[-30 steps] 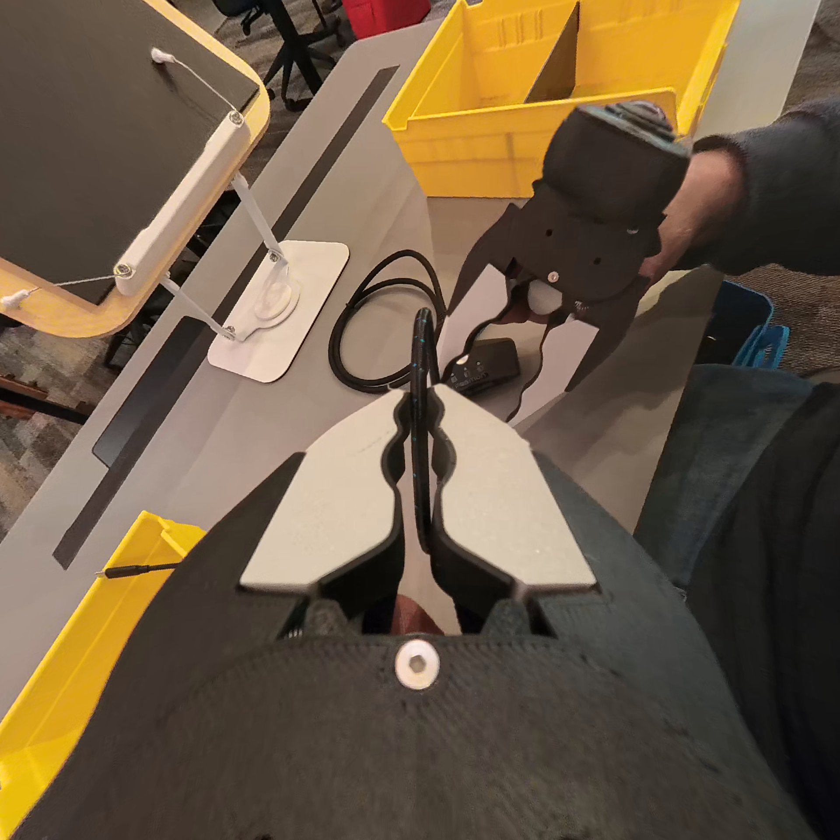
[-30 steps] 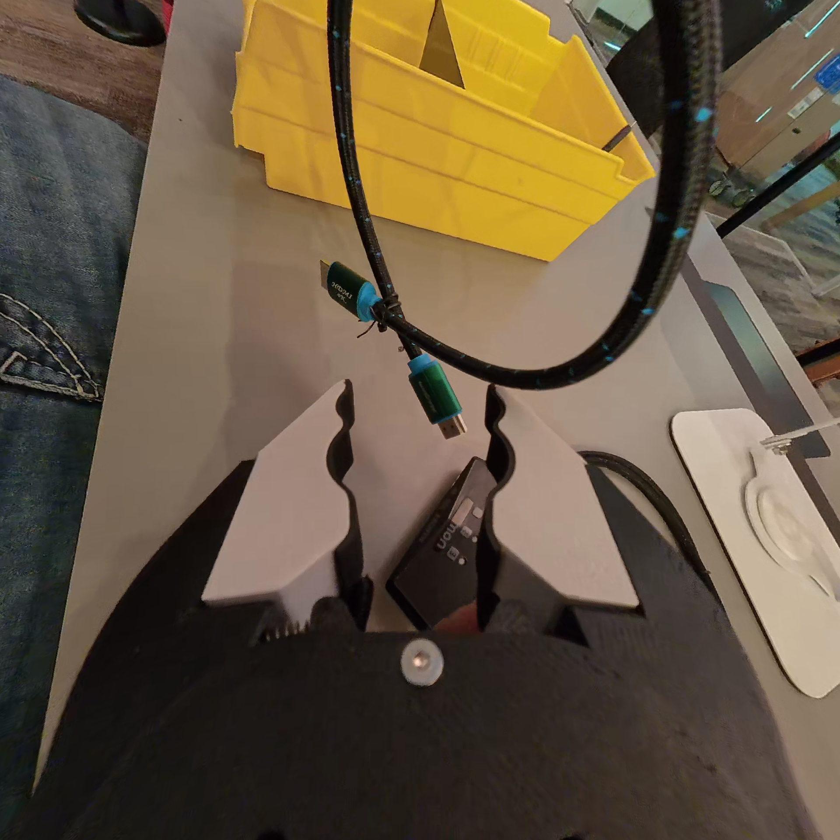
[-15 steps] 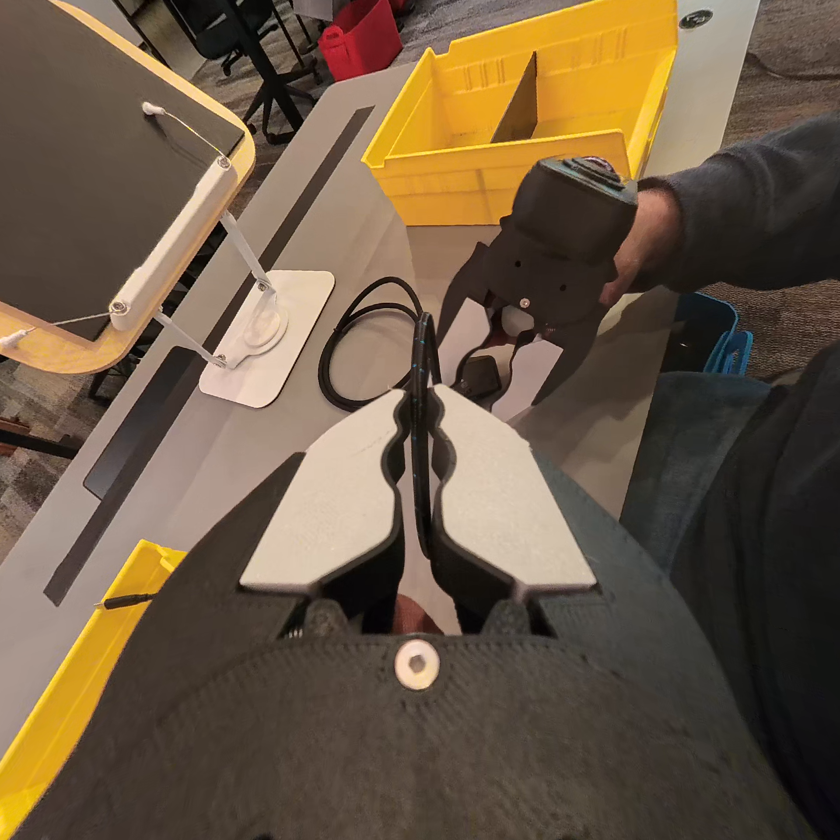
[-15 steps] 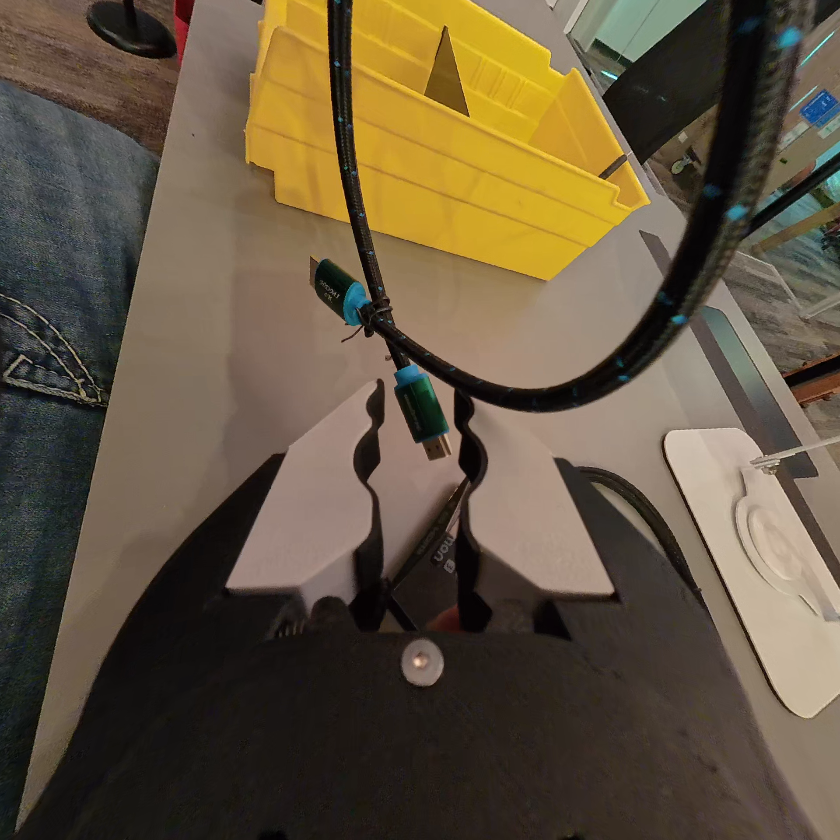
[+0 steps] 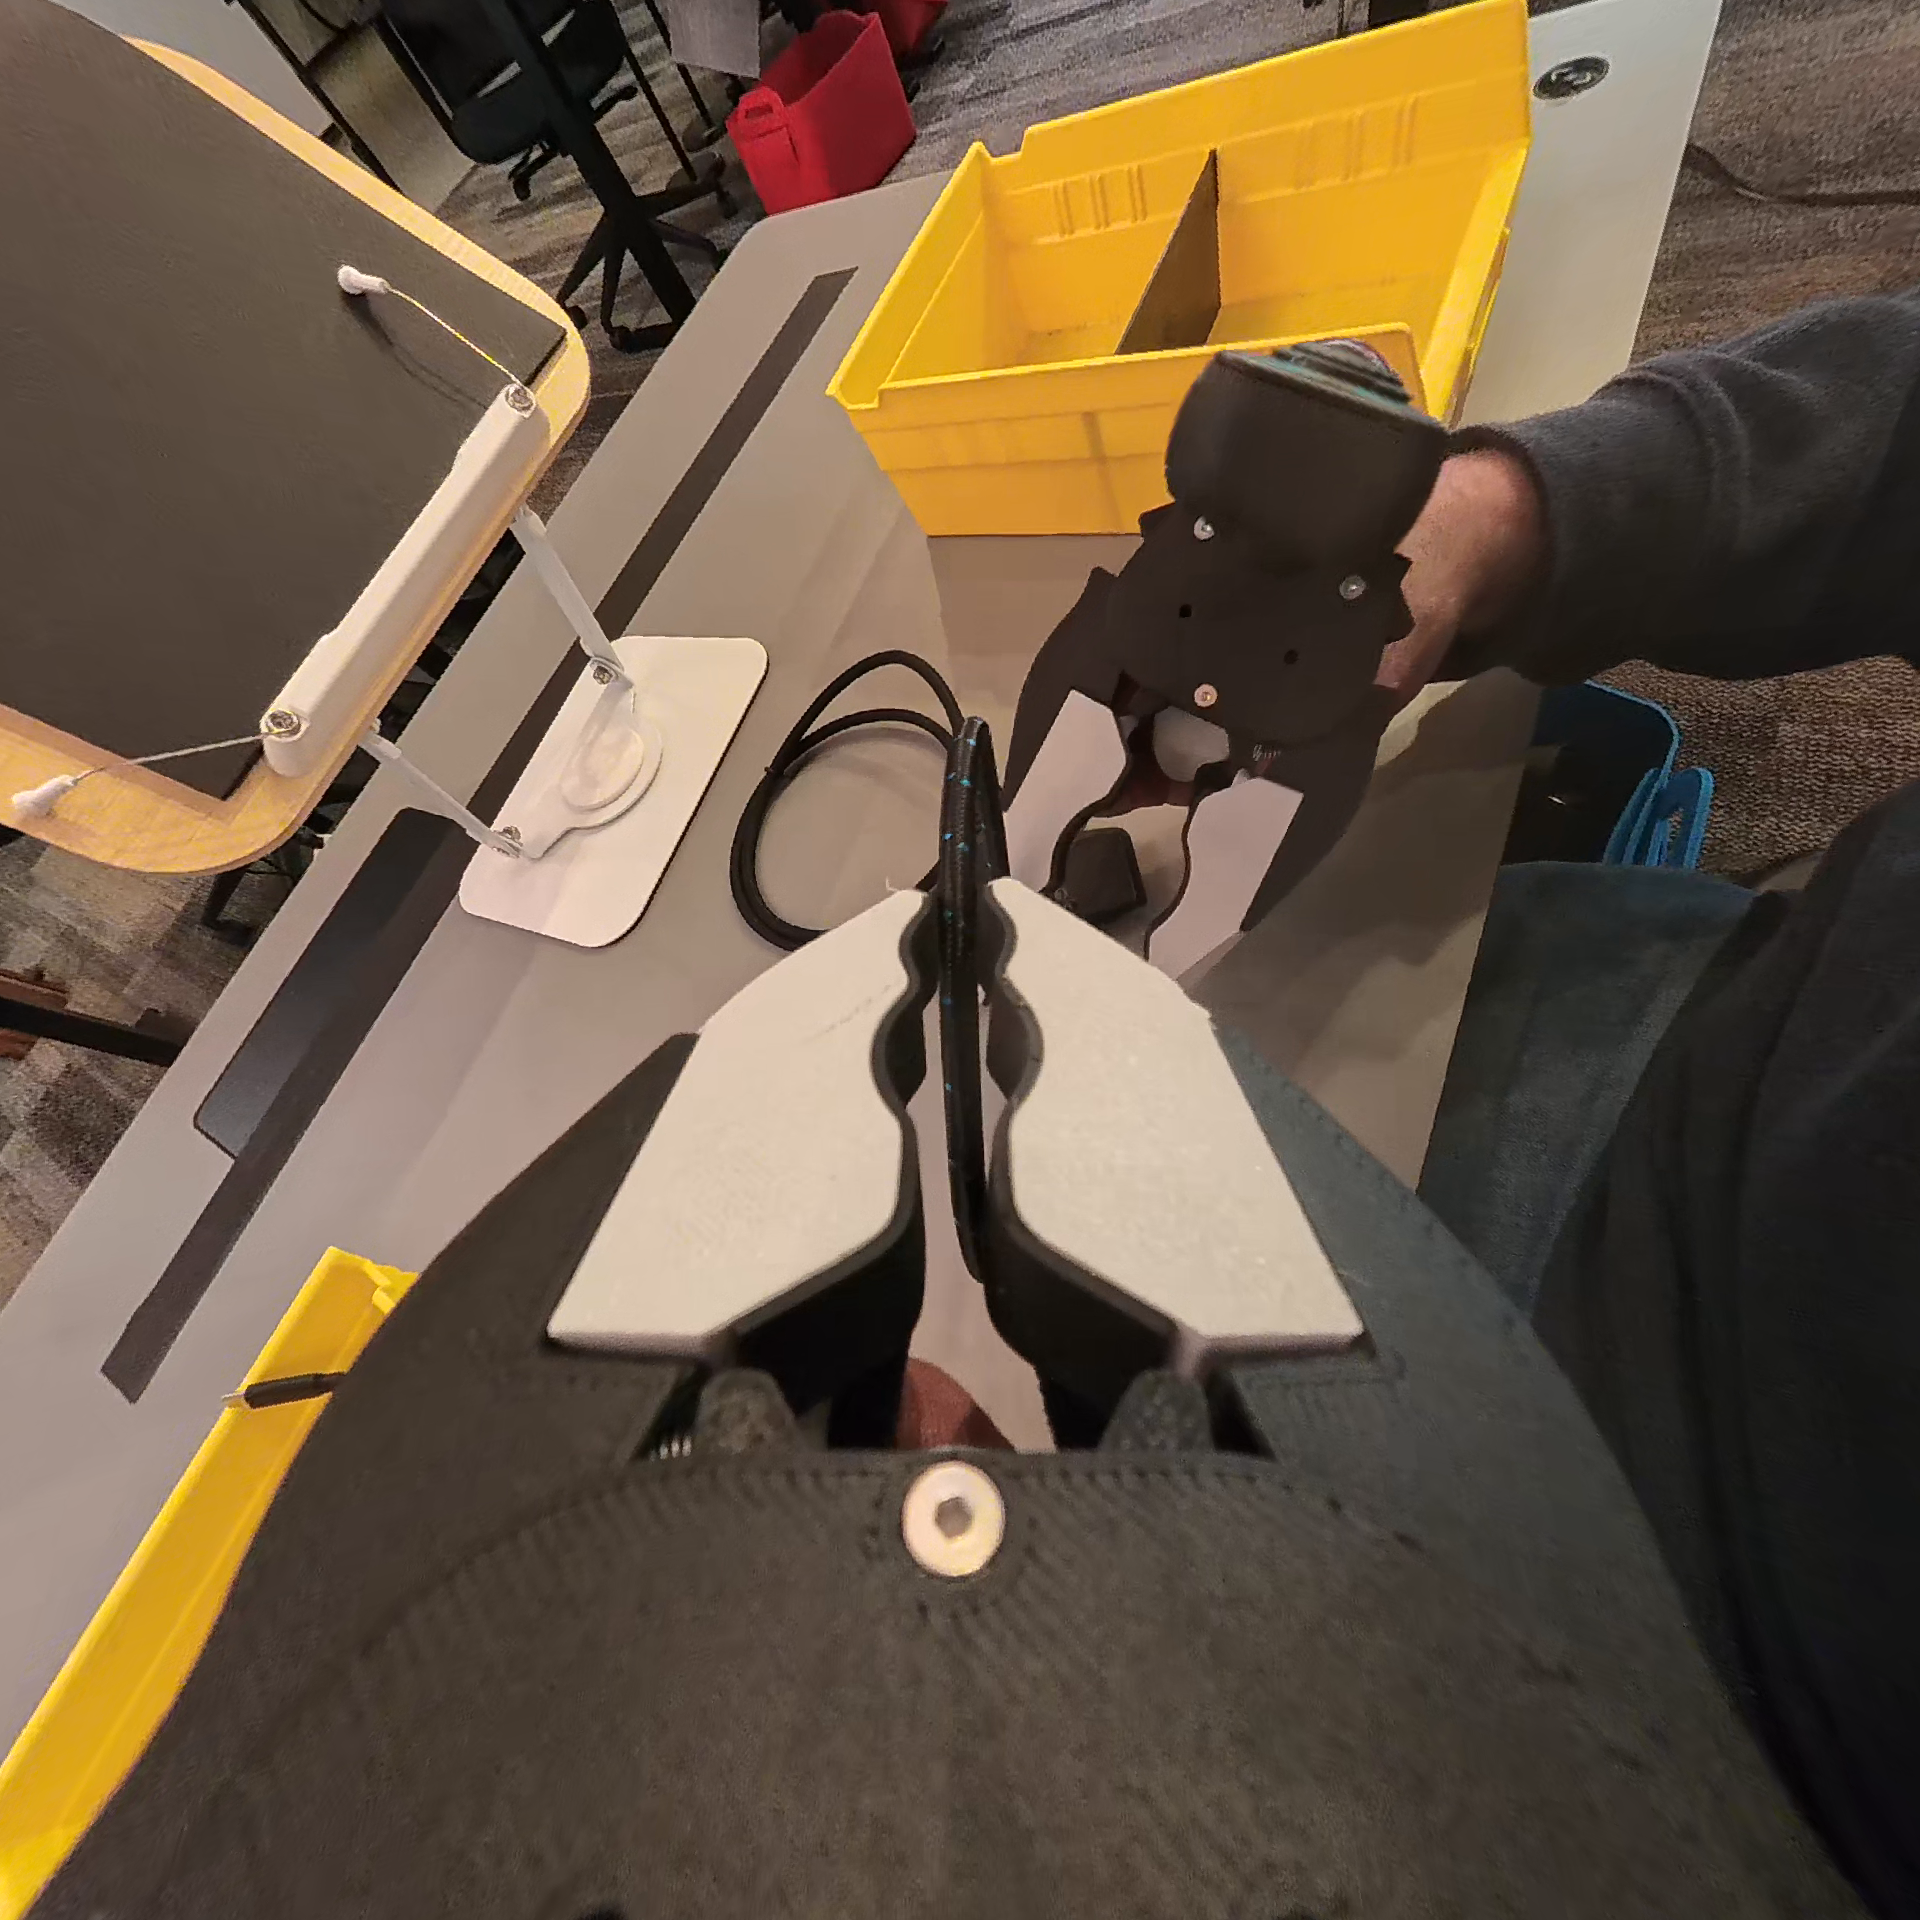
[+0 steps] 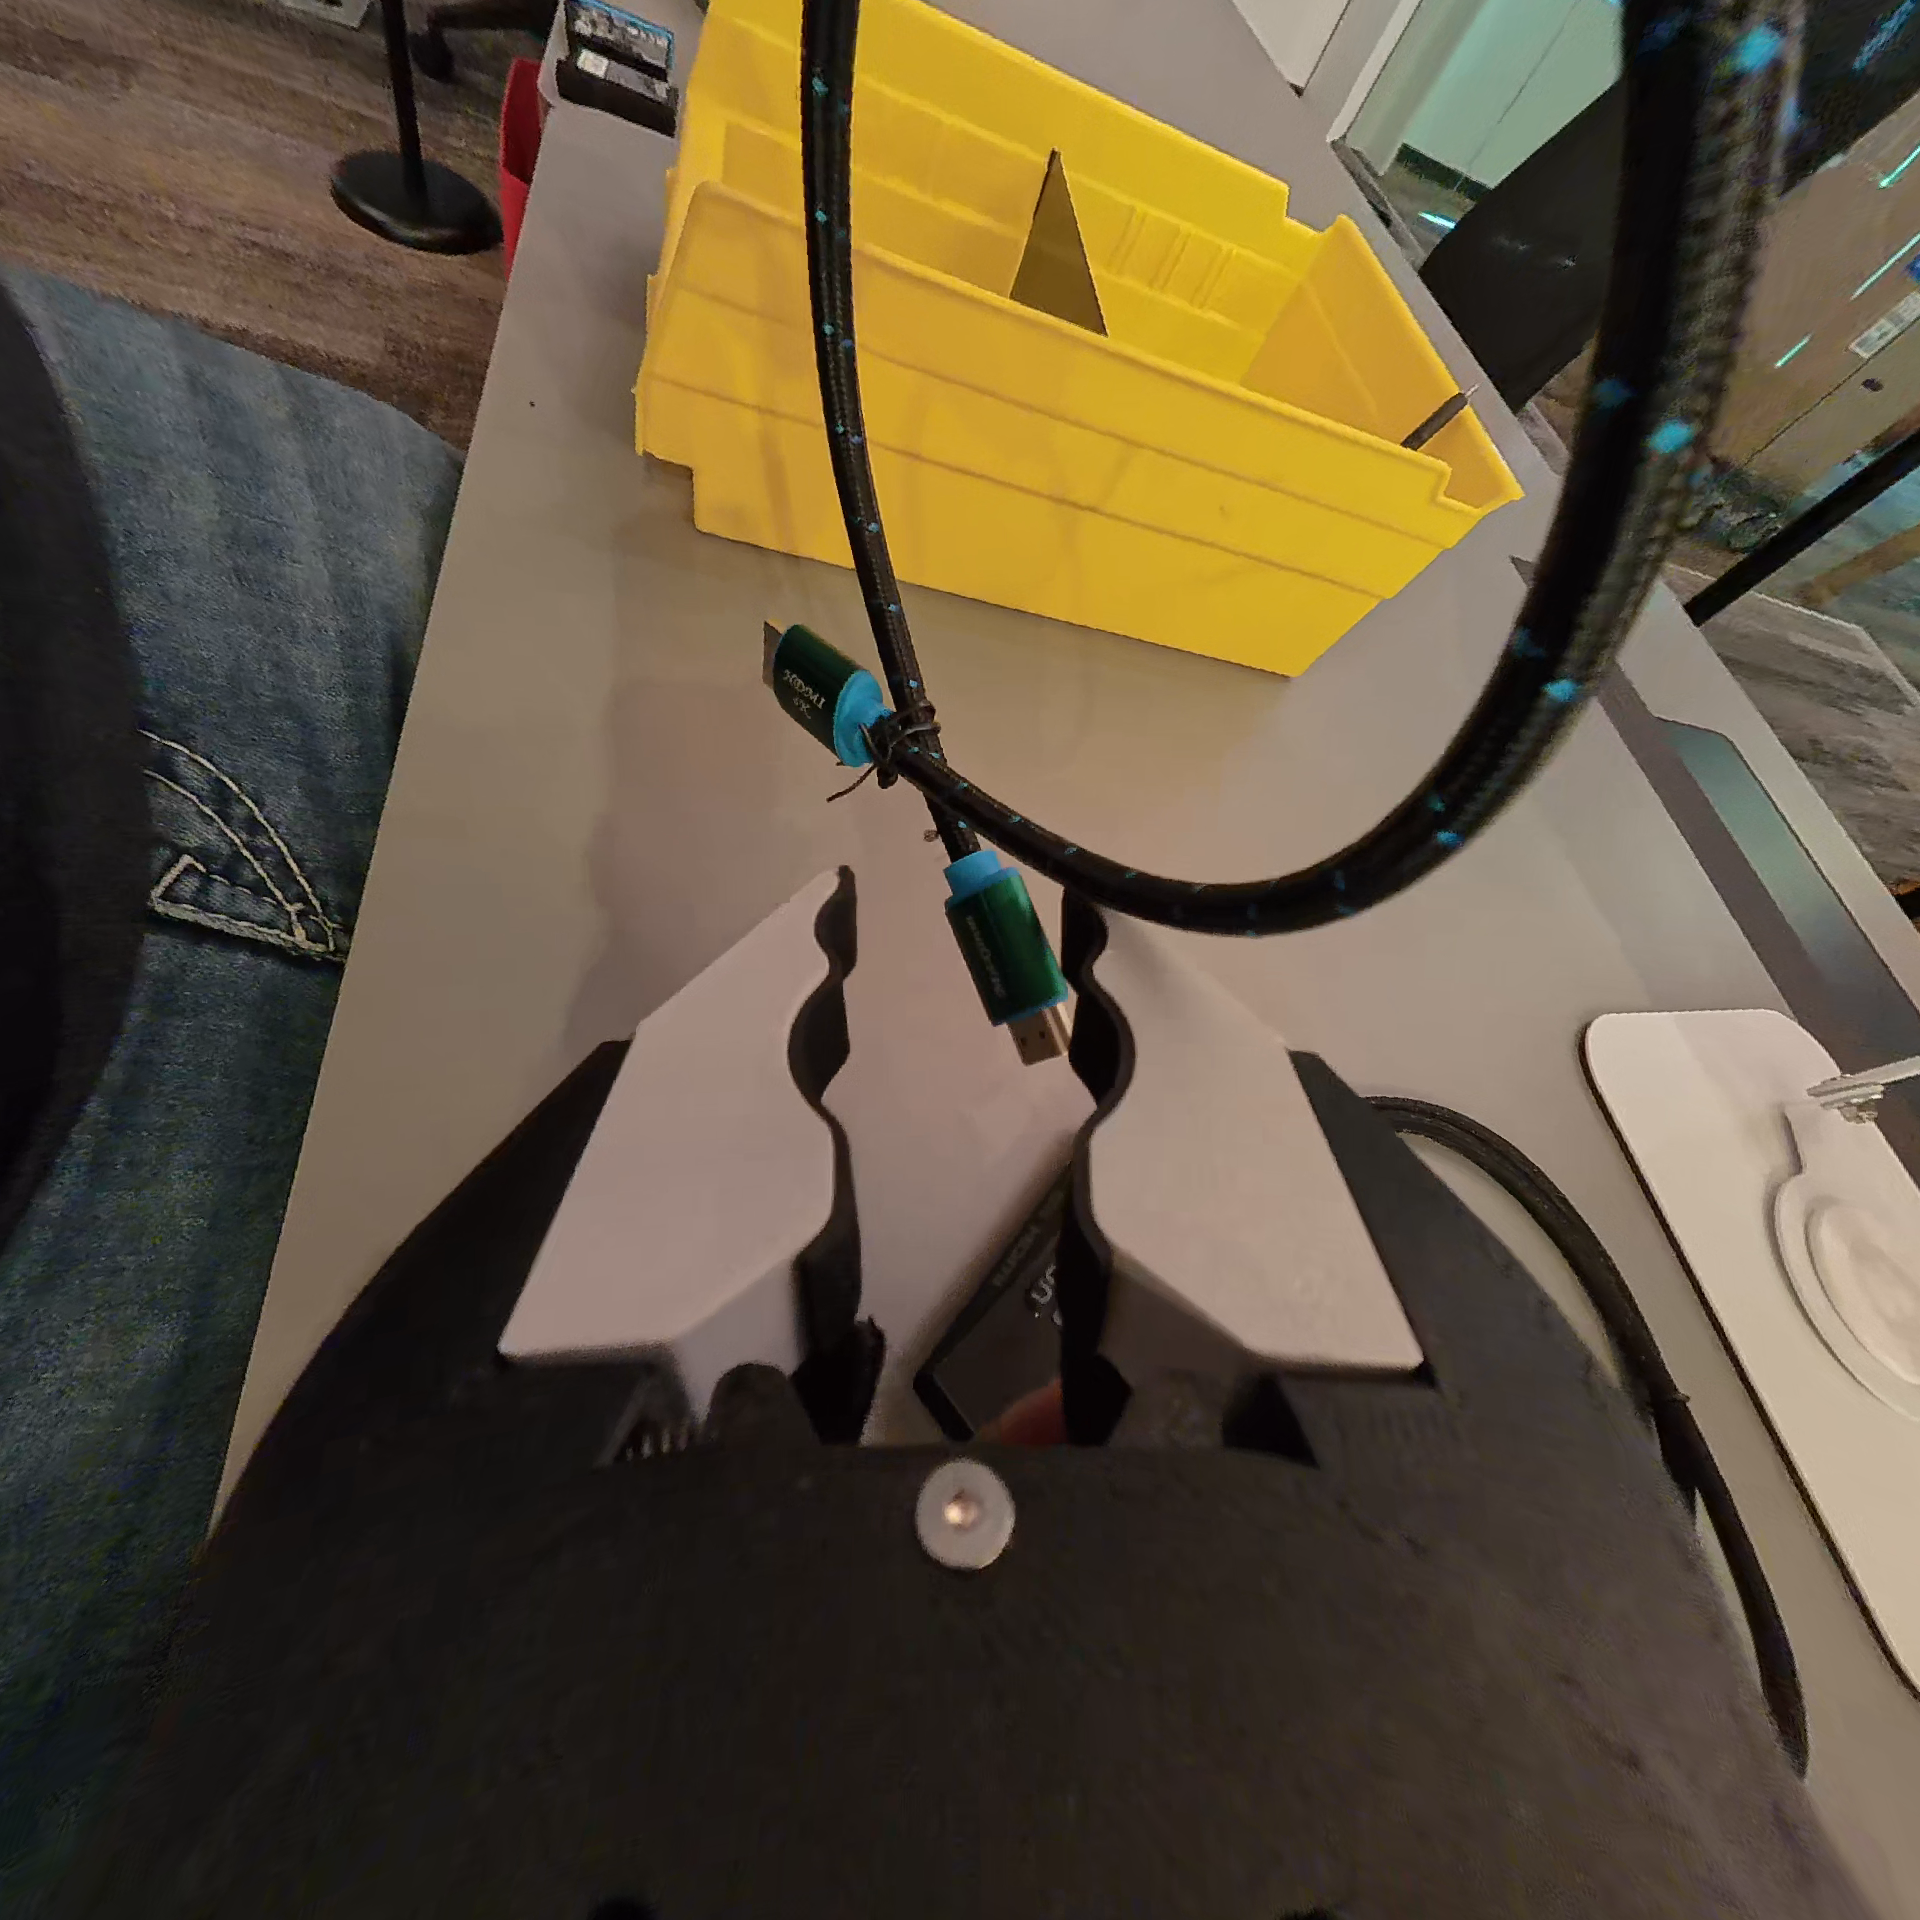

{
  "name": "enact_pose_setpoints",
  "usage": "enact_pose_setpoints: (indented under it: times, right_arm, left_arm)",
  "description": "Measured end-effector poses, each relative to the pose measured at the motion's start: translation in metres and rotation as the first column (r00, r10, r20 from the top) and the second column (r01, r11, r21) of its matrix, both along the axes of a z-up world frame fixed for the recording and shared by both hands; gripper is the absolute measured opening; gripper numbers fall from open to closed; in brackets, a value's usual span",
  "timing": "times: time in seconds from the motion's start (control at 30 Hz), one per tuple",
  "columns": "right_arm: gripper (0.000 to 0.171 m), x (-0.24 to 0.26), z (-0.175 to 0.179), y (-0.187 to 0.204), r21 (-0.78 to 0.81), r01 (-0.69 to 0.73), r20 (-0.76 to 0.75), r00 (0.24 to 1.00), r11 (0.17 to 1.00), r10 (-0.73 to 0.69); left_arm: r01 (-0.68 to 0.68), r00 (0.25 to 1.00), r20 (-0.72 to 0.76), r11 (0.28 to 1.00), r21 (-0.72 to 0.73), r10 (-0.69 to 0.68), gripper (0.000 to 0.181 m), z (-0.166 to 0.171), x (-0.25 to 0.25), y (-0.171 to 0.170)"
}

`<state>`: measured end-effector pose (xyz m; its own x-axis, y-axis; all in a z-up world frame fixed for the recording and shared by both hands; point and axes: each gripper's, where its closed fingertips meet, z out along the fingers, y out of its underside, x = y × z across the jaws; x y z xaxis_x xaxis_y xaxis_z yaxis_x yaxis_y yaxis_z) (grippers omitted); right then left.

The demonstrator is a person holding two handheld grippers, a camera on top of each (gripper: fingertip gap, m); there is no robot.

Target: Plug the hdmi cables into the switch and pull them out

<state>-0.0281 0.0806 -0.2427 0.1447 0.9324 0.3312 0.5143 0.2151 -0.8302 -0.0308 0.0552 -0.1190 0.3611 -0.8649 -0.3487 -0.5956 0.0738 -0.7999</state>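
Since the earlier frame, my right gripper (image 6: 961,914) has spread its fingers again and lifted off the switch (image 6: 1013,1320), which lies on the grey table (image 6: 582,727) between and below them. Beyond stands a yellow bin (image 6: 1039,488). My left gripper (image 5: 958,904) stays clamped on the braided black cable (image 5: 961,997), whose loop hangs down so one green plug (image 6: 1006,961) dangles between my right fingertips, the other plug (image 6: 816,686) just beyond.
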Motion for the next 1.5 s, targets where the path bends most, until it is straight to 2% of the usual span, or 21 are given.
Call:
enact_pose_setpoints:
  times: [0.03,0.23,0.4,0.47,0.53,0.73,0.97,1.13,1.5]
  right_arm:
    - [0.038,0.0,0.001,0.0,-0.005,-0.002,-0.007,1.0,1.0,0.002]
    - [0.041,-0.002,0.006,0.002,-0.033,0.004,-0.047,0.999,0.999,-0.006]
    - [0.04,-0.001,0.001,0.007,-0.009,0.013,-0.012,1.0,1.0,-0.013]
    - [0.035,-0.002,0.0,0.007,-0.007,0.007,-0.004,1.0,1.0,-0.007]
    - [0.02,-0.003,0.0,0.006,-0.007,0.003,-0.001,1.0,1.0,-0.003]
    - [0.017,-0.003,-0.004,0.0,-0.031,-0.025,0.027,0.999,0.999,0.026]
    - [0.015,0.0,-0.008,-0.021,-0.087,-0.103,0.028,0.994,0.991,0.106]
    - [0.014,0.004,-0.004,-0.03,-0.081,-0.138,0.011,0.99,0.987,0.139]
    - [0.013,0.015,-0.014,-0.027,-0.121,-0.091,0.029,0.995,0.989,0.095]
  left_arm:
    - [-0.001,1.0,0.005,1.0,-0.001,0.001,0.006,0.001,0.0,0.0]
    - [-0.002,1.0,0.011,1.0,-0.004,0.003,0.006,0.002,-0.004,0.001]
    - [0.021,1.0,0.015,1.0,-0.001,-0.021,0.006,0.005,-0.001,-0.002]
    - [0.025,0.999,0.02,1.0,0.0,-0.025,0.006,0.007,-0.001,-0.003]
    - [0.027,0.999,0.02,1.0,0.005,-0.027,0.006,0.007,-0.001,-0.003]
    - [0.011,1.0,0.017,1.0,0.002,-0.011,0.006,0.006,-0.004,0.001]
    - [-0.14,0.989,-0.051,0.99,0.019,0.141,0.006,-0.004,-0.02,0.031]
    - [-0.289,0.939,-0.185,0.957,0.042,0.291,0.007,-0.025,-0.041,0.061]
    - [-0.362,0.861,-0.369,0.931,0.041,0.351,0.006,-0.07,-0.049,0.083]
